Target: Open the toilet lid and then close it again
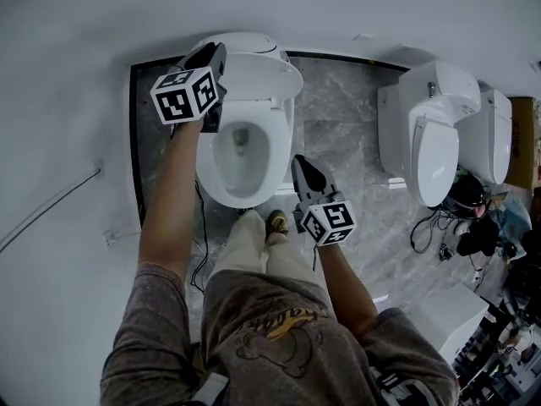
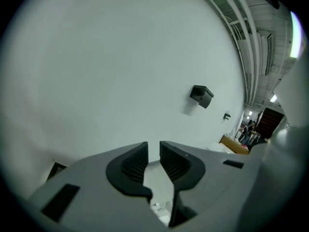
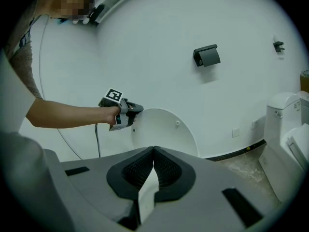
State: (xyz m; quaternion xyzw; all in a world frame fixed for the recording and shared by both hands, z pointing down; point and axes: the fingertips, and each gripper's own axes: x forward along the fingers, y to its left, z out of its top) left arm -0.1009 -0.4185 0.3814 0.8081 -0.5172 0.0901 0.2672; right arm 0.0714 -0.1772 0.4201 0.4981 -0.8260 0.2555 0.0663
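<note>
The toilet lid [image 1: 264,76] stands raised at the far end of the bowl [image 1: 241,155], leaning back toward the wall, so the opening half looks done and the closing is what's left. Your left gripper [image 1: 210,59] is up at the lid's left edge. Its jaws are only a narrow slit apart, and the left gripper view shows nothing between them but bare wall; the white curve at that view's right side is probably the lid, lying beside the jaws and not in them. Your right gripper [image 1: 306,174] hangs low at the near right of the bowl, jaws brought together and empty, well apart from the lid. Expect the lid to be light, stiff moulded plastic, smooth and likely slippery under the pads, swinging only on its hinge at the far end. The best hold is the thin free rim, high on the left side or at the top, where the leverage is greatest and the edge fits between the pads. Widen the left jaws a little, slide them over that rim, and pinch firmly. Once it tips past upright it may want to fall, so guide it down; a hook with one jaw would also do.
</note>
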